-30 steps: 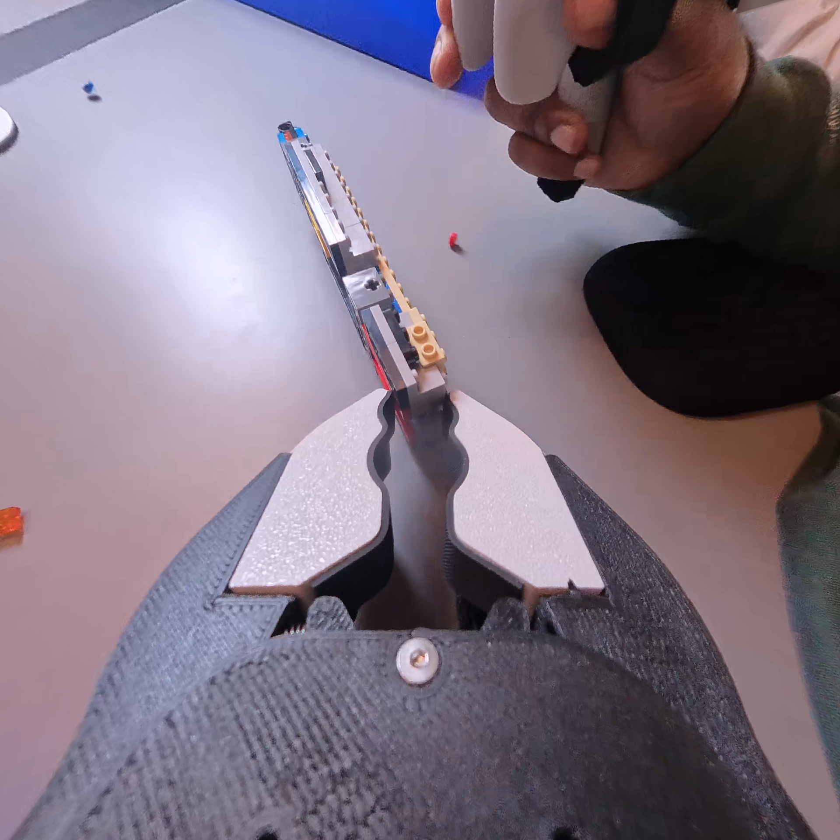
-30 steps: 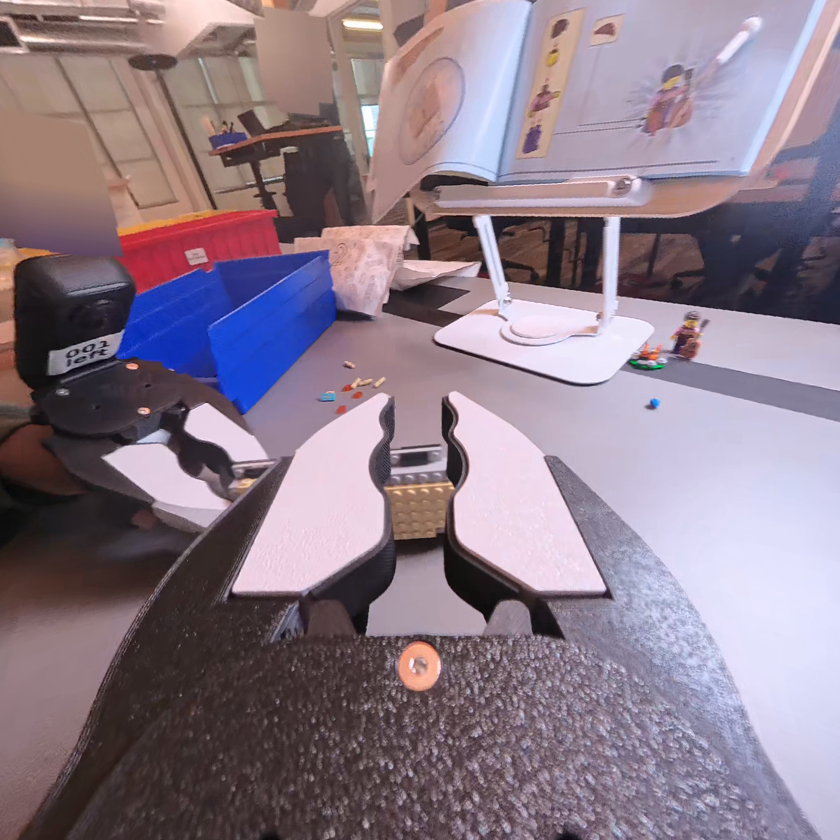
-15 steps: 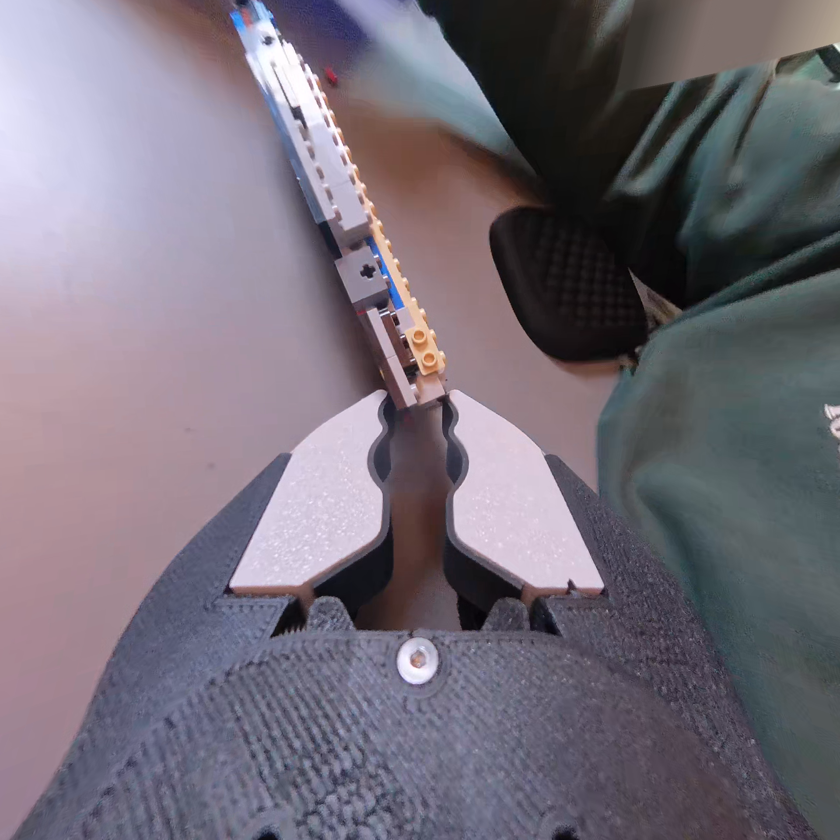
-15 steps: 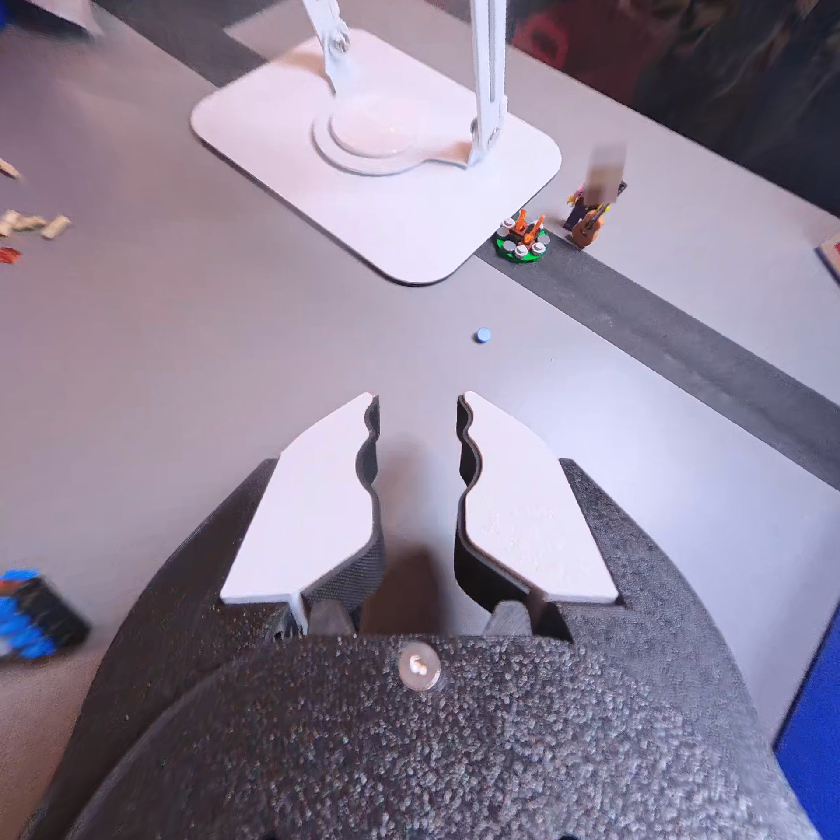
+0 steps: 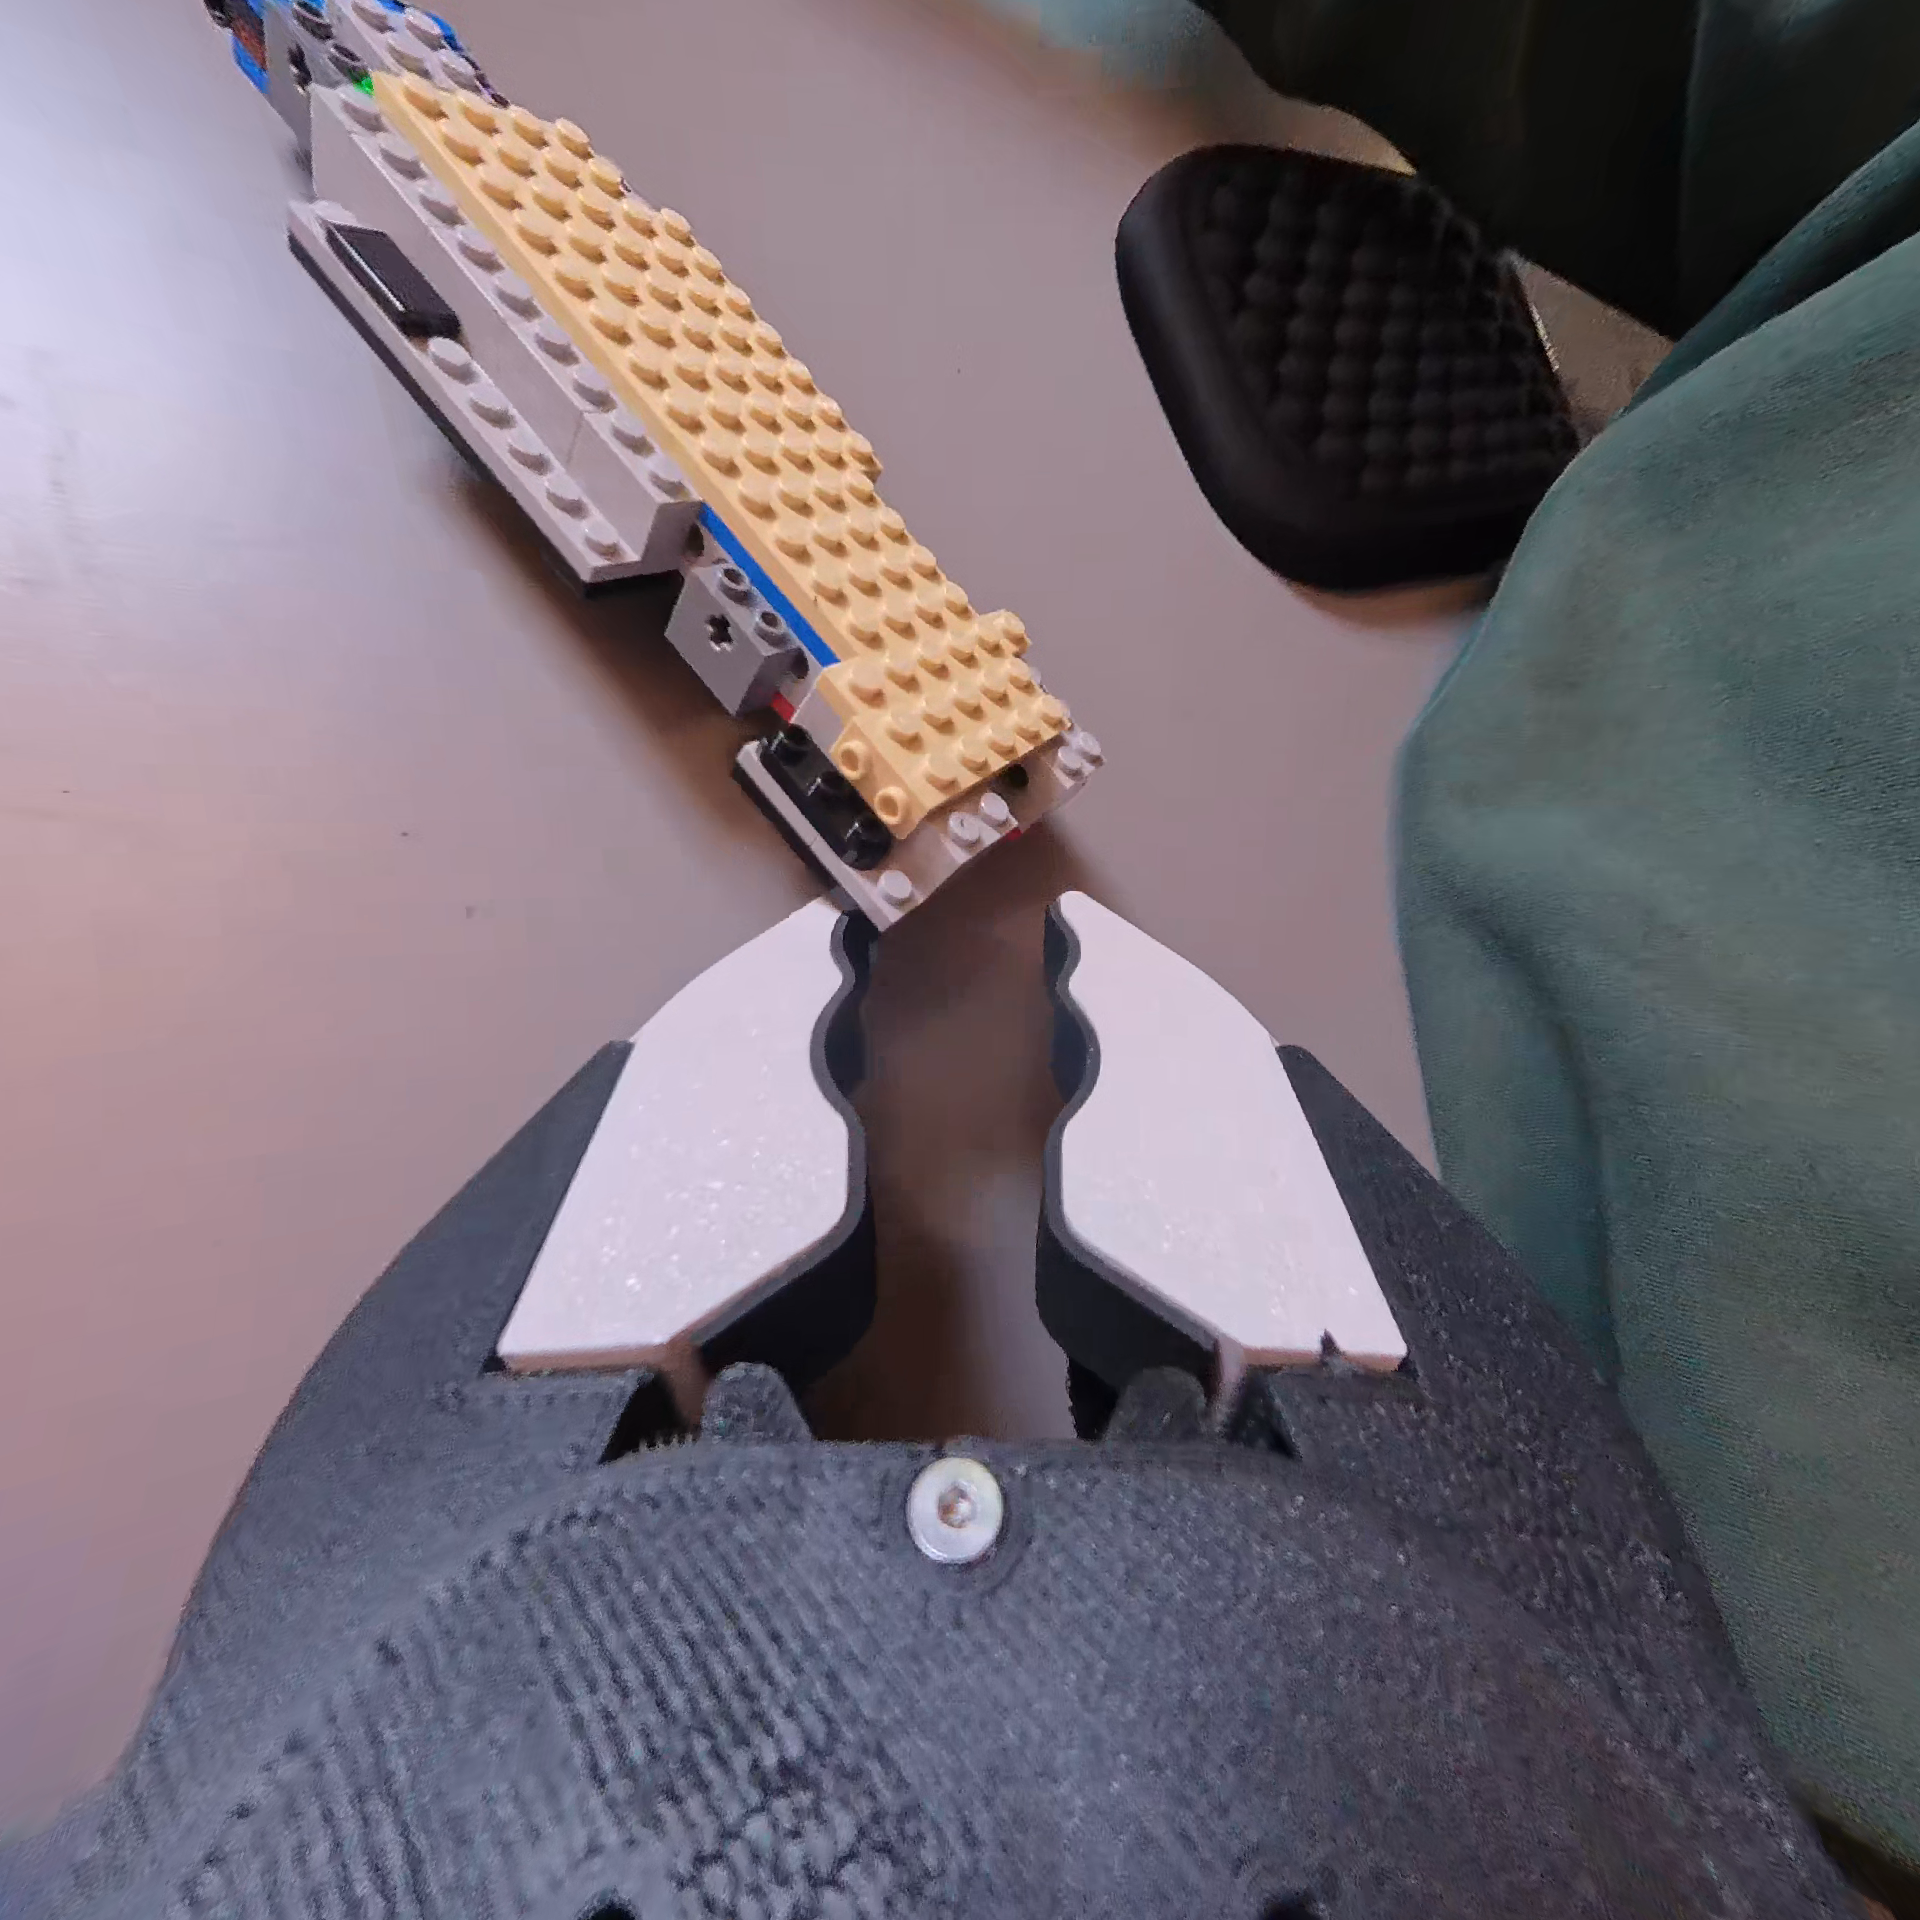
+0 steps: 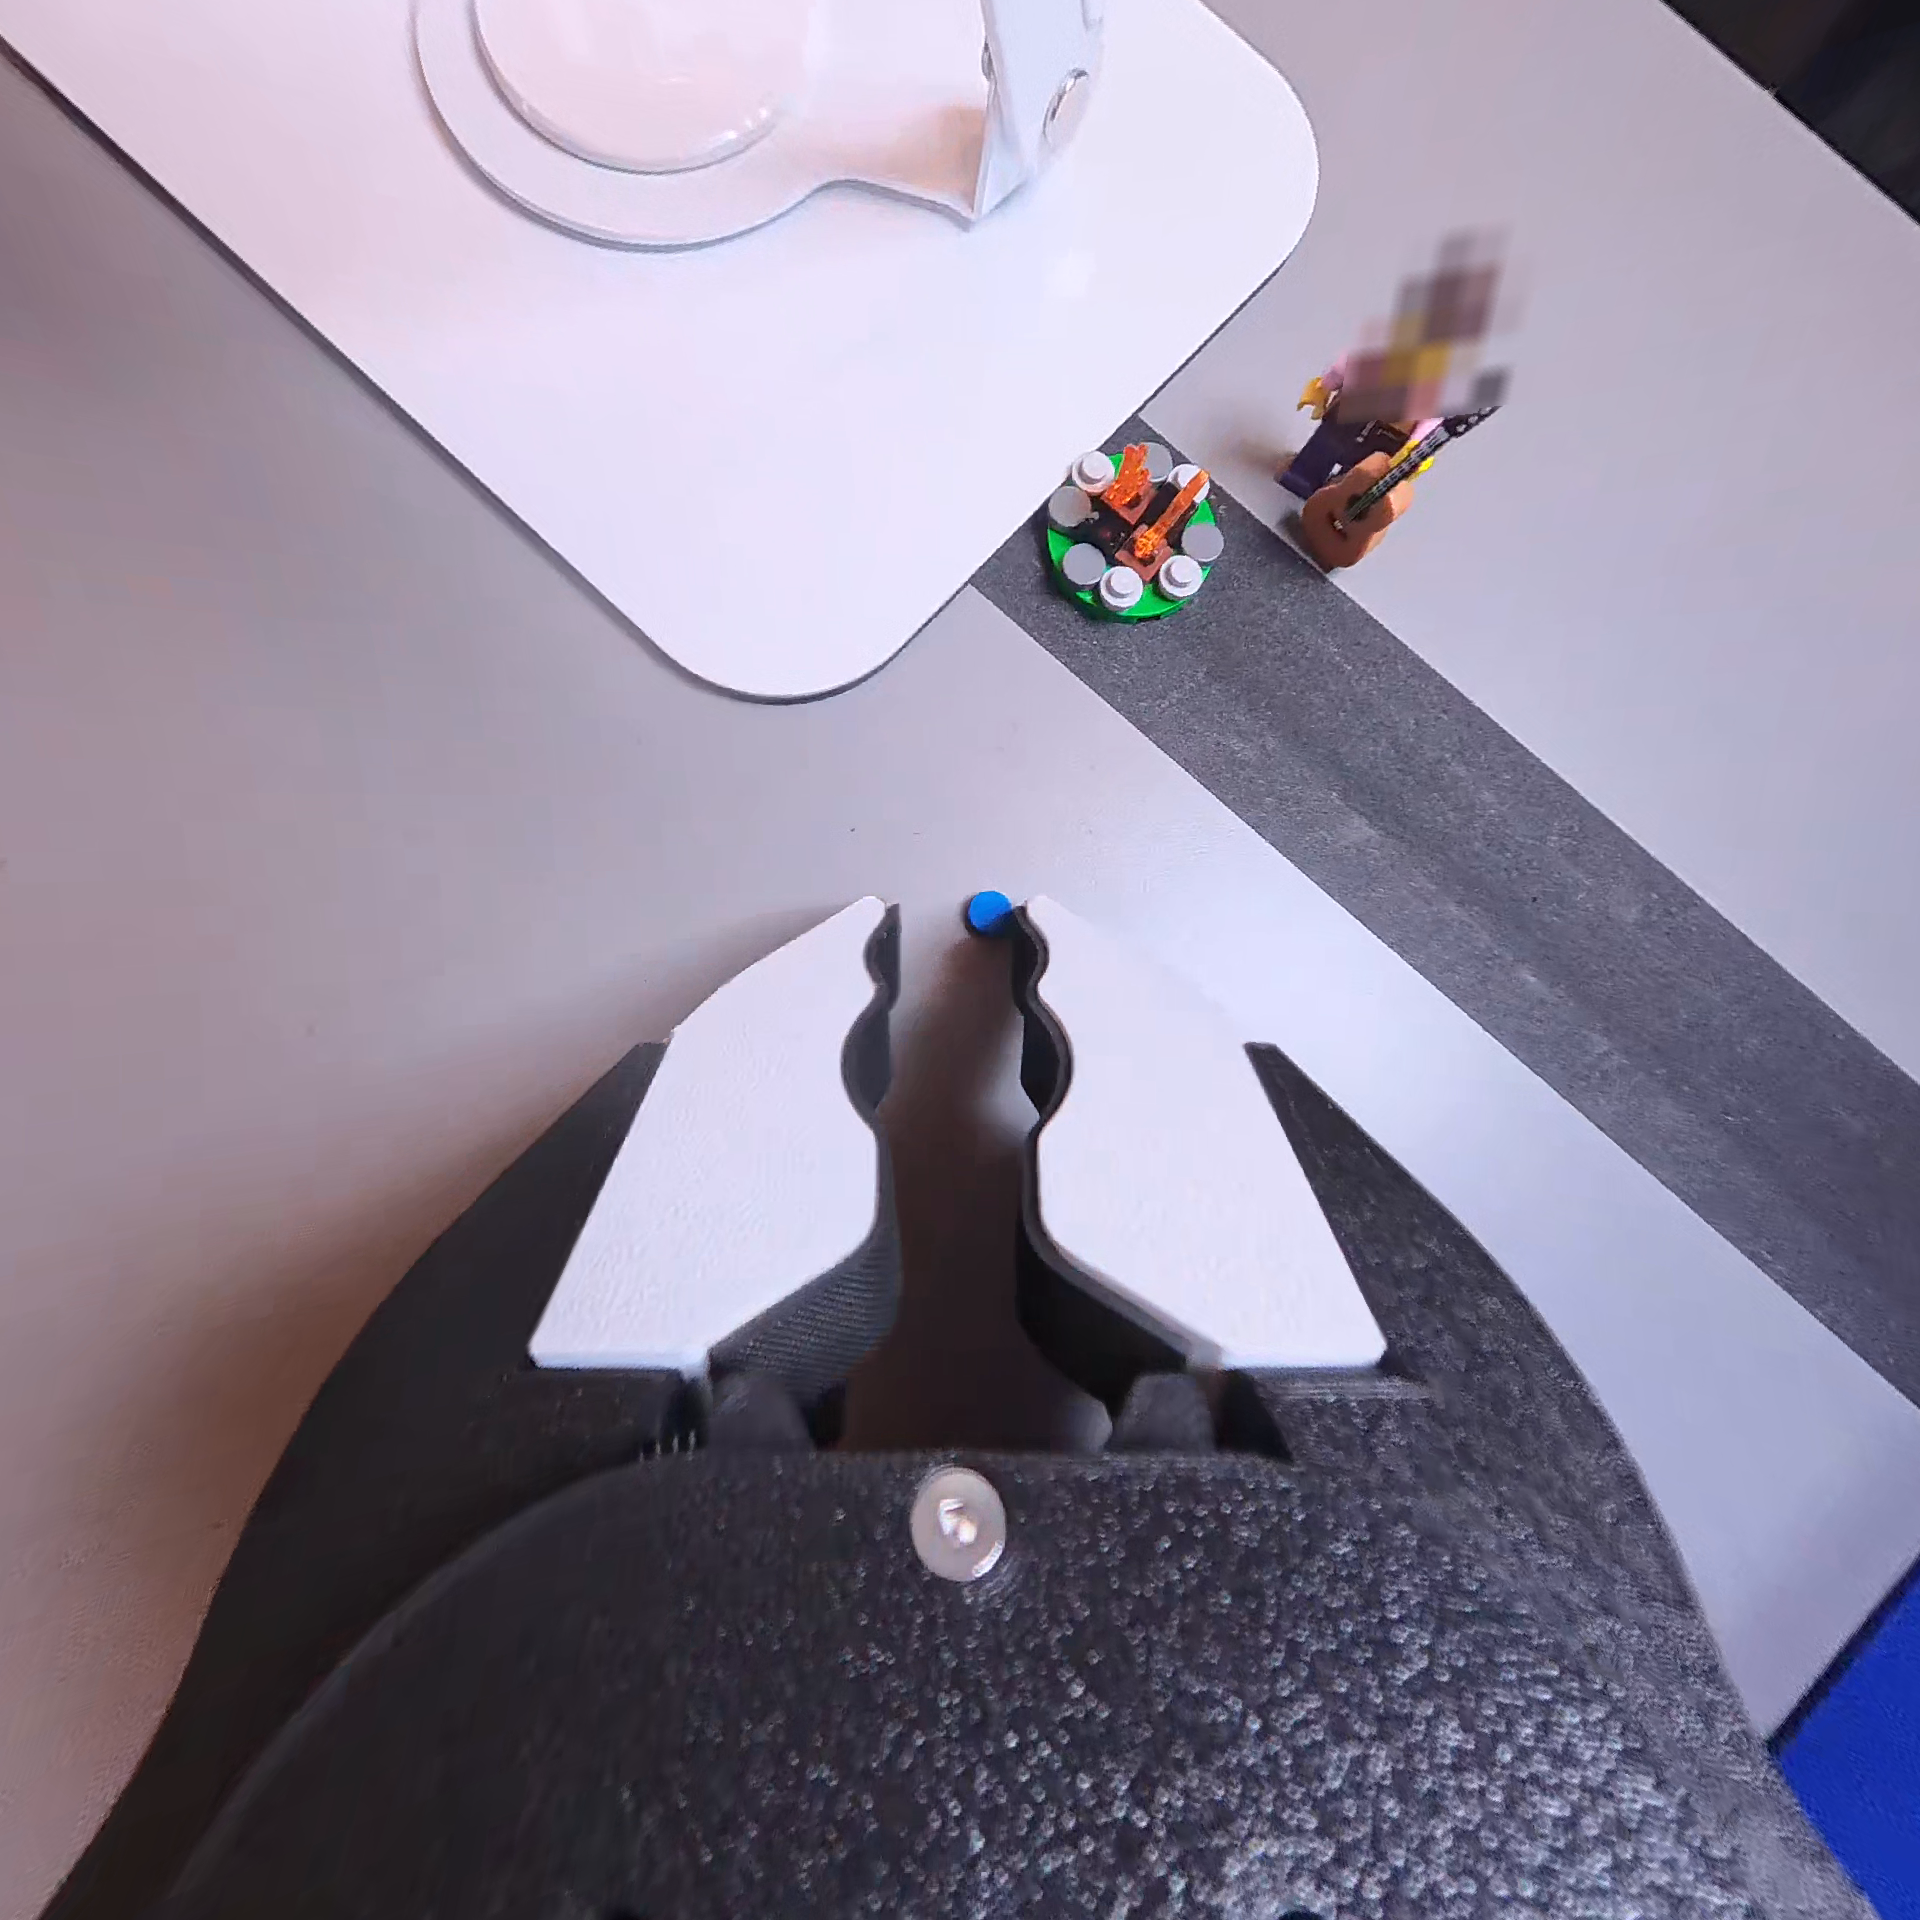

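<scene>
Grey tabletop (image 5: 260, 935), tan-topped grey brick build (image 5: 727, 436) lying flat (both jaws parted, holding nothing).

We hold our left gripper (image 5: 951, 914) low and angled down, its two fingers parted with nothing clamped. Our right gripper (image 6: 956, 914) also points downward, fingers apart by a narrower gap, gripping nothing.

left claw (image 5: 951, 914) released brick model (image 5: 665, 416), now flat
</scene>
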`<state>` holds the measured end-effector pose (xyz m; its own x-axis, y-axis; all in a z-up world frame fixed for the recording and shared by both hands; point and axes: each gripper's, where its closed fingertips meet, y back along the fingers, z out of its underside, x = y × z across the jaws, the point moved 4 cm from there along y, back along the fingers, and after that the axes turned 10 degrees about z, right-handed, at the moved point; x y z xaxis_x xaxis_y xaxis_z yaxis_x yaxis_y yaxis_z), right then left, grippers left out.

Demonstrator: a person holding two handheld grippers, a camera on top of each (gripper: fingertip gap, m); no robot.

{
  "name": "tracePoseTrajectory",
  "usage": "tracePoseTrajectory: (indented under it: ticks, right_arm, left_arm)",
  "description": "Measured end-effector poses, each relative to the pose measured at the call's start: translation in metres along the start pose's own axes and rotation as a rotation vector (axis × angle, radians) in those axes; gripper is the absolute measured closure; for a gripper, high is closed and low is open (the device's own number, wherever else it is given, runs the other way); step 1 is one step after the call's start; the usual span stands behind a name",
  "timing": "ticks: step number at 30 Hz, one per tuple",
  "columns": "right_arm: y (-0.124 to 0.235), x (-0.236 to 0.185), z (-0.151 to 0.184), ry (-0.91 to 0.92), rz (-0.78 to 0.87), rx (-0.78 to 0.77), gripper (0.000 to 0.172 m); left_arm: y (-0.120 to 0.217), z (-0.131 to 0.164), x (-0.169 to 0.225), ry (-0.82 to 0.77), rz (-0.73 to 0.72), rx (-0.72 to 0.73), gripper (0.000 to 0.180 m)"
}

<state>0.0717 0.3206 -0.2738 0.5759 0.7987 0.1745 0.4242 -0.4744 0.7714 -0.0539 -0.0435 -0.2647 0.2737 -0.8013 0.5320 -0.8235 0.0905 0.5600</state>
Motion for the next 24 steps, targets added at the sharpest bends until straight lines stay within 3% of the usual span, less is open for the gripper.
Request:
tracePoseTrajectory:
  ticks: [2, 7, 12, 14, 16, 21, 24]
  right_arm:
    - [0.0, 0.0, 0.0, 0.001, 0.001, -0.012, 0.165]
    - [0.006, -0.01, 0.003, 0.039, -0.028, 0.017, 0.172]
    - [0.017, -0.024, 0.004, 0.05, -0.04, 0.09, 0.17]
    - [0.014, -0.023, 0.001, 0.046, -0.042, 0.08, 0.15]
    - [0.008, -0.02, -0.004, 0.037, -0.041, 0.069, 0.145]
    - [-0.007, -0.016, -0.013, 0.06, -0.07, 0.004, 0.148]
    - [-0.007, -0.022, -0.015, 0.104, -0.11, -0.014, 0.164]
  left_arm:
    - [0.001, 0.002, 0.001, -0.016, -0.023, -0.026, 0.145]
    - [0.008, 0.007, 0.001, -0.054, -0.09, -0.071, 0.137]
    - [0.021, 0.001, -0.001, -0.068, -0.129, -0.023, 0.138]
    - [0.021, -0.002, -0.004, -0.064, -0.142, 0.003, 0.139]
    - [0.019, -0.002, -0.007, -0.067, -0.155, 0.001, 0.139]
    - [0.026, -0.005, -0.01, -0.092, -0.204, 0.026, 0.14]
    - [0.035, -0.008, -0.016, -0.104, -0.263, 0.057, 0.142]
